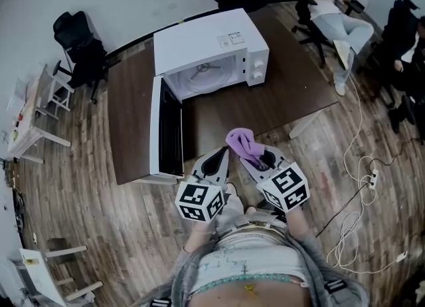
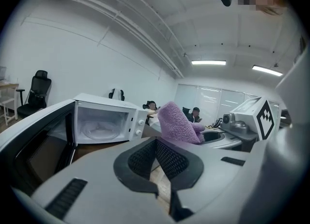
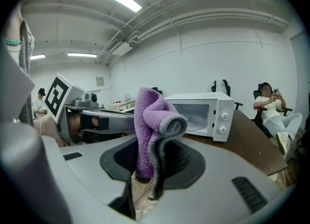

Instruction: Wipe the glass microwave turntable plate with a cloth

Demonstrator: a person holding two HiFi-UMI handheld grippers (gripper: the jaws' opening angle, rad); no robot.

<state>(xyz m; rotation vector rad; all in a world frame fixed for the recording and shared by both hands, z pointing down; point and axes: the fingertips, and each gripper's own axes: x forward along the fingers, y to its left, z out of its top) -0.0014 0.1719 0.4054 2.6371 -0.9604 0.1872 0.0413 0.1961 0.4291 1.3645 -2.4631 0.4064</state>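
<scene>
- the left gripper point(image 2: 156, 144) has its jaws pressed together with nothing between them; a strip of wooden floor point(image 1: 99, 219) shows through the slit behind the pads.
- the right gripper point(image 3: 151, 167) is clamped on a purple cloth point(image 3: 154, 121), which stands up from between its jaws and folds over at the top, a grey edge hanging down the fold.
- the two grippers sit side by side in front of the body of the person holding them, tips angled toward each other; the cloth rises just beside the left gripper's tips, on their right.
- ahead of both grippers, well apart from their tips, a white microwave point(image 1: 211, 50) stands on a dark brown table point(image 1: 133, 106), its door point(image 1: 166, 136) swung fully open on the left gripper's side.
- the glass turntable plate point(image 1: 204, 81) lies on the floor of the microwave's cavity, beyond the tips of both grippers and touched by neither.
- in the left gripper view the cavity sits ahead and to the left of the jaws; in the right gripper view it sits ahead and to the right of the cloth.
- far ahead and to the right of the right gripper, past the table's far end, a seated person point(image 1: 329, 6) leans back in an office chair with legs stretched out.
</scene>
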